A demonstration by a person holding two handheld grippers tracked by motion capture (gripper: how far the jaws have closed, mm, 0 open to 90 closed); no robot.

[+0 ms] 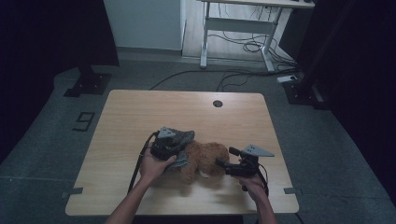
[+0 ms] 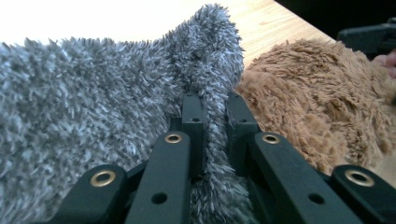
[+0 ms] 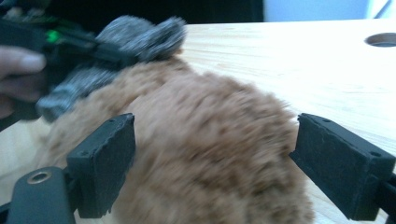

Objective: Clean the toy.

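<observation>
A wooden table (image 1: 140, 116) stands before a white desk frame (image 1: 238, 28).

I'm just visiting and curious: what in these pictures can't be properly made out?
- Brown plush toy: its face and shape, blurred in the right gripper view, small and dim in the high view.
- Grey fuzzy cloth: what it is; cut off by edges in the left gripper view.
- Left tool: tips hidden by the hand and cloth in the high view.

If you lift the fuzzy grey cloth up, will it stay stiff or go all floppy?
Probably floppy: the grey cloth bunches into a soft fold where the left gripper pinches it. It likely won't slip, since its shaggy pile catches on the pads. It looks light, draping over the brown plush toy.
</observation>
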